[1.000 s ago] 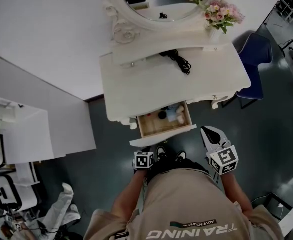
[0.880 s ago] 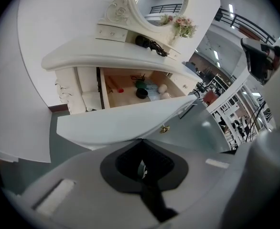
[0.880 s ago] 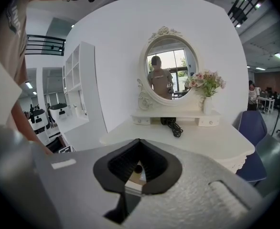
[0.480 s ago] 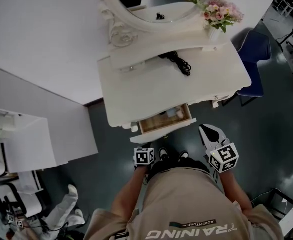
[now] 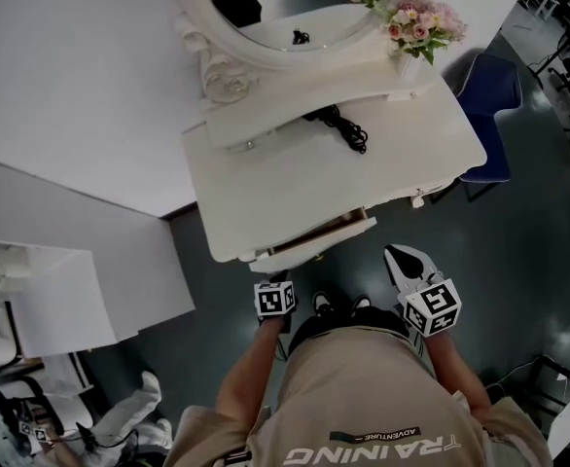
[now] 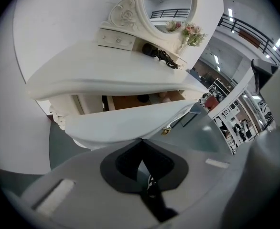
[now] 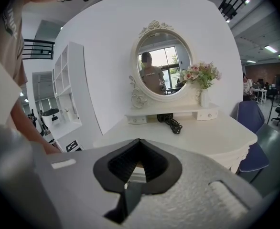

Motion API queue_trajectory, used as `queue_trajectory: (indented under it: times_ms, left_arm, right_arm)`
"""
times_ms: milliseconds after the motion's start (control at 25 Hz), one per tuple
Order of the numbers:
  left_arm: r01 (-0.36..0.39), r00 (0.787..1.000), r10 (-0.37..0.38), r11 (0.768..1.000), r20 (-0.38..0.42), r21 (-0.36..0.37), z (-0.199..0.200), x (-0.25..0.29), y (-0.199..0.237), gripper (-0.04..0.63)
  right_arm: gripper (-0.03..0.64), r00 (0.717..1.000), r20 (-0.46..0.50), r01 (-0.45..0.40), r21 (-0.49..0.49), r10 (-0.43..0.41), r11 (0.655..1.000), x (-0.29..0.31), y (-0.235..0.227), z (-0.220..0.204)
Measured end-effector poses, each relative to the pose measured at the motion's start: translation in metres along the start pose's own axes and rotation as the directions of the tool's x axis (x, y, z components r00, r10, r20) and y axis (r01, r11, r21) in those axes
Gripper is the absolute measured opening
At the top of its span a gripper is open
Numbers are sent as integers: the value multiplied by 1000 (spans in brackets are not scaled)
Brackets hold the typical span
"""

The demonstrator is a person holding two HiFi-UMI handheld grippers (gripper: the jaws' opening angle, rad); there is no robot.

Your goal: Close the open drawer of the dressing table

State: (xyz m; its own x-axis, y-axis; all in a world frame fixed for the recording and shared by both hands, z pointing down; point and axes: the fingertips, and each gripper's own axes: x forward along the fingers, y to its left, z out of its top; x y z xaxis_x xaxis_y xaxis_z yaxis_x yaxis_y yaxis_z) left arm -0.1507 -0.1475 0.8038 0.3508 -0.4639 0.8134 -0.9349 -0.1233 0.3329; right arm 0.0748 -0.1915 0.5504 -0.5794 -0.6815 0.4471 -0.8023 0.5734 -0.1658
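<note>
Drawer nearly shut, with a narrow gap left to close.

The drawer [image 5: 312,243] sat under the front edge of the dressing table [image 5: 295,178], pushed most of the way in. Only a thin strip of its wooden inside showed in the head view, and the left gripper view looked into that slot. The left gripper [image 6: 141,141] had its jaws pressed together on nothing, tips at or just short of the drawer's white front, which I judged to be the pushing contact. The right gripper [image 7: 139,141] hung off to the side, jaws likewise together and empty. By my reading, one last shove remained.
</note>
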Motion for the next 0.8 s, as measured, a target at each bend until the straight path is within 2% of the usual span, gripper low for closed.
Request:
queue_trajectory:
  times_ms: [360,800]
  left_arm:
    - [-11,1000,11,1000,19,-10,32,8,21,17]
    - [3,999,-1,1000,38,-31,54,16,32,17]
  right_arm:
    - [3,1000,-20,13,23,-13,1000,13,-2,-3]
    - [3,1000,-25,0,-2,0,1000,29,7,8]
